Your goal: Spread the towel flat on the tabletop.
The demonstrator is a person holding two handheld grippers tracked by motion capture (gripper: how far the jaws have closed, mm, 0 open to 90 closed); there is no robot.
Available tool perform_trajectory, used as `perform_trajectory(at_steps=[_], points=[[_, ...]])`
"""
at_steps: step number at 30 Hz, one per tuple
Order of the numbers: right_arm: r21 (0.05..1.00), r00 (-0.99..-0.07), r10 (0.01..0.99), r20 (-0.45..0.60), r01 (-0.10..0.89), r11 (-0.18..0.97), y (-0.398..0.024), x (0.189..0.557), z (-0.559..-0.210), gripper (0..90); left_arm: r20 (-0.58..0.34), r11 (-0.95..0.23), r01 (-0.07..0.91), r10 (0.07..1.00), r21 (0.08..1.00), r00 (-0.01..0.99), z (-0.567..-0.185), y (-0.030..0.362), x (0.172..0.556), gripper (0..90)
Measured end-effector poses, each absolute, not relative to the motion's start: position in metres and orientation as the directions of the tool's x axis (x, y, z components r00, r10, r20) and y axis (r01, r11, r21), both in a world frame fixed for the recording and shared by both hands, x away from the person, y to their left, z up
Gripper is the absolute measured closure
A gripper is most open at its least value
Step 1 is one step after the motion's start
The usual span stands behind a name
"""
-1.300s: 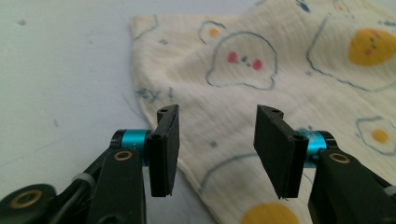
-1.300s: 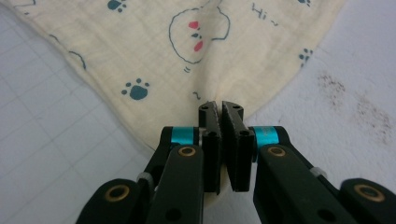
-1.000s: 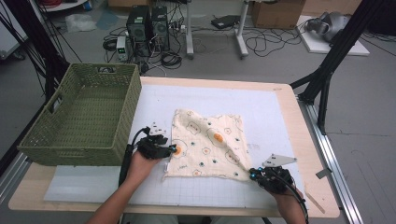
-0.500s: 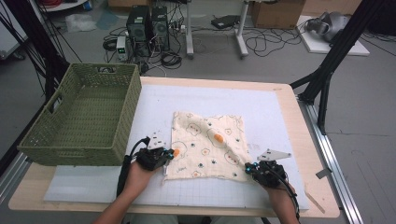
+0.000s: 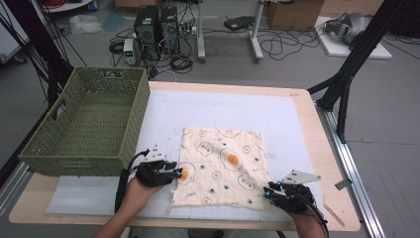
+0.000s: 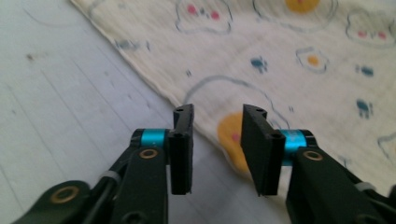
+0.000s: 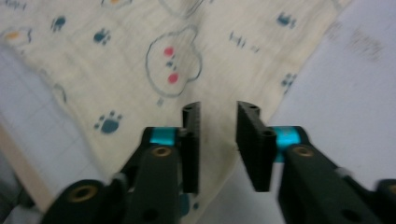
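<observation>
A cream muslin cloth (image 5: 223, 168) printed with fried eggs, bear faces and paw prints is spread nearly flat on the white mat (image 5: 277, 119) that covers the bench, just to the right of the green woven basket (image 5: 89, 124). The left gripper (image 5: 173, 173) is held at the cloth's left edge, near its front left corner; its jaws have just been opening and are seen part open in the left gripper view, with the cloth's hem and an orange yolk print lying under the gap and nothing pinched between the fingers (image 6: 182, 140). The right gripper (image 5: 270, 193) is held at the cloth's front right corner; its jaws have likewise just been opening and stand part open over that corner, with no fabric clamped by the fingers (image 7: 191, 140). The cloth is judged to be light, thin and limp: it will sag, crease and fold wherever it is lifted, and it may slide on the smooth mat. A firm pinch at the hemmed corners, one in each gripper, is likely the best hold, so that the sheet is kept taut between them.
</observation>
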State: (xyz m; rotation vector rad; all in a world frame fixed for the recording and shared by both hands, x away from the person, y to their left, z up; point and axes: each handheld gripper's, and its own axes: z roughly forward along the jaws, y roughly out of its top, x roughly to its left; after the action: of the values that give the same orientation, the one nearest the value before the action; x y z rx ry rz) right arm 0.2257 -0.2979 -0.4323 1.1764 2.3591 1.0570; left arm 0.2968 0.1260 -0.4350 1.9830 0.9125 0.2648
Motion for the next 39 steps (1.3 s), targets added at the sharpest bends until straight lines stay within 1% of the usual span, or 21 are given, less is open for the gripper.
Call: perform_trajectory(at_steps=[1,2,3,5,12,17,20,23,24,25,26,27,28,31,34,36,39], points=[[0.742,-0.606,0.794,0.051,0.555,0.376,-0.299,0.227,-0.431,54.1,-0.174,-0.302,0.494,0.686,0.815,0.707,-0.433,0.126,0.302,54.7],[0.752,-0.6,0.798,0.056,0.551,0.362,-0.3,0.228,-0.429,50.4,-0.186,-0.29,0.491,0.678,0.821,0.711,-0.43,0.125,0.31,51.7],[0.763,-0.59,0.806,0.053,0.545,0.349,-0.302,0.23,-0.428,47.7,-0.203,-0.263,0.495,0.683,0.828,0.702,-0.429,0.125,0.317,49.7],[0.774,-0.571,0.819,0.048,0.54,0.331,-0.304,0.234,-0.426,46.4,-0.226,-0.203,0.498,0.707,0.843,0.67,-0.424,0.125,0.333,46.3],[0.787,-0.544,0.838,0.044,0.536,0.306,-0.308,0.24,-0.426,42.4,-0.177,-0.17,0.475,0.779,0.863,0.601,-0.421,0.121,0.374,47.2],[0.782,-0.537,0.843,0.037,0.541,0.31,-0.309,0.241,-0.429,41.6,-0.17,-0.183,0.533,0.821,0.826,0.544,-0.428,0.113,0.404,47.2],[0.783,-0.534,0.845,0.038,0.541,0.307,-0.31,0.242,-0.429,41.7,-0.148,-0.194,0.551,0.844,0.811,0.515,-0.438,0.105,0.413,48.3],[0.786,-0.533,0.846,0.036,0.538,0.305,-0.311,0.242,-0.429,41.7,-0.158,-0.185,0.581,0.857,0.793,0.49,-0.449,0.101,0.419,49.0],[0.784,-0.53,0.847,0.037,0.541,0.304,-0.311,0.242,-0.43,41.8,-0.135,-0.203,0.573,0.86,0.794,0.491,-0.451,0.098,0.418,49.5],[0.783,-0.529,0.848,0.039,0.543,0.303,-0.312,0.242,-0.43,41.8,-0.119,-0.22,0.561,0.855,0.798,0.505,-0.451,0.097,0.418,51.4],[0.785,-0.528,0.848,0.039,0.542,0.301,-0.312,0.242,-0.431,41.8,-0.114,-0.23,0.554,0.848,0.8,0.517,-0.451,0.095,0.417,55.0],[0.784,-0.526,0.85,0.038,0.543,0.301,-0.313,0.242,-0.431,41.8,-0.087,-0.262,0.538,0.839,0.801,0.537,-0.45,0.093,0.416,59.4],[0.785,-0.526,0.85,0.037,0.541,0.3,-0.313,0.242,-0.431,41.8,-0.064,-0.291,0.524,0.827,0.8,0.558,-0.45,0.091,0.414,64.5],[0.786,-0.526,0.85,0.037,0.541,0.3,-0.313,0.242,-0.431,41.8,0.004,-0.361,0.481,0.803,0.799,0.596,-0.45,0.084,0.411,84.2],[0.783,-0.528,0.848,0.035,0.542,0.305,-0.312,0.242,-0.431,41.9,0.038,-0.362,0.484,0.829,0.797,0.558,-0.449,0.088,0.412,86.5],[0.783,-0.528,0.848,0.034,0.542,0.306,-0.312,0.242,-0.431,42.0,0.023,-0.331,0.51,0.855,0.794,0.519,-0.448,0.097,0.415,86.6],[0.78,-0.526,0.85,0.034,0.545,0.306,-0.312,0.244,-0.432,42.0,-0.012,-0.298,0.517,0.858,0.803,0.514,-0.447,0.105,0.416,86.0]])
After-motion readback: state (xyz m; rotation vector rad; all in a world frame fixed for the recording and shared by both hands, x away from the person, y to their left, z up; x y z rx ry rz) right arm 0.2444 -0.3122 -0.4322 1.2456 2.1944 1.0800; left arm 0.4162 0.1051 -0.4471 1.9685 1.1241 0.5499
